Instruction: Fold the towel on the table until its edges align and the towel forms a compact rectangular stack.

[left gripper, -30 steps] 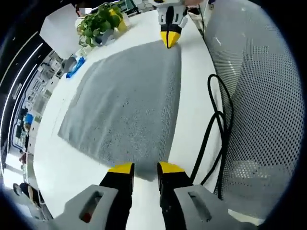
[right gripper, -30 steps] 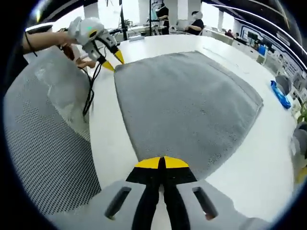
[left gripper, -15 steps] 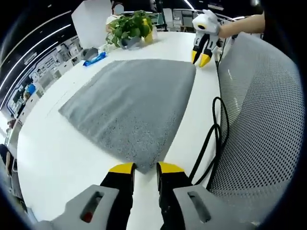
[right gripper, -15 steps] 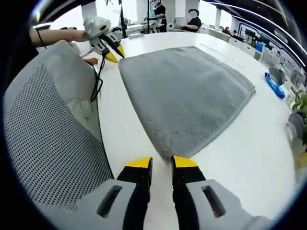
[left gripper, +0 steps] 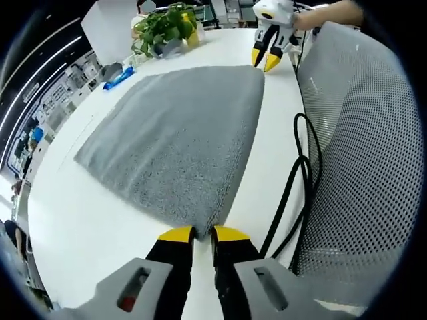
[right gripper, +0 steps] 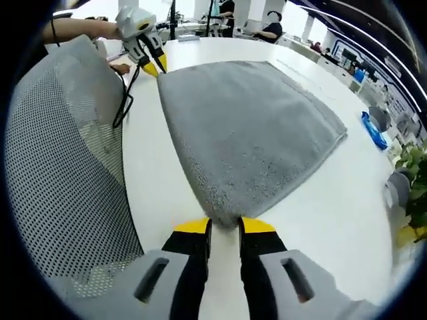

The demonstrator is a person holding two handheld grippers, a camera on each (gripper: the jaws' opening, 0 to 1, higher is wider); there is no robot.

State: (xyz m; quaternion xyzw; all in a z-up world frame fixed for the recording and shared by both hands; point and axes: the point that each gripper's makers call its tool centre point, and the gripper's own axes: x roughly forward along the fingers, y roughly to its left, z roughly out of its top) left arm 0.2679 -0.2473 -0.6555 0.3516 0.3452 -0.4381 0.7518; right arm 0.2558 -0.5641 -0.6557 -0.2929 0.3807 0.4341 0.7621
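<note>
**Both grippers at the near towel corners**

Smooth white table (left gripper: 87, 220) in an open office; grey mesh chair back (left gripper: 353, 167) against its edge, black cable (left gripper: 293, 180) alongside. The grey terry towel (left gripper: 180, 133) lies flat, spread out. Your left gripper (left gripper: 203, 233) has its yellow-tipped jaws narrowly parted, one corner of the towel between the tips. Your right gripper (right gripper: 223, 225) is likewise slightly parted around the other near corner. Potted green plant (left gripper: 163, 27) at the far edge.
</note>
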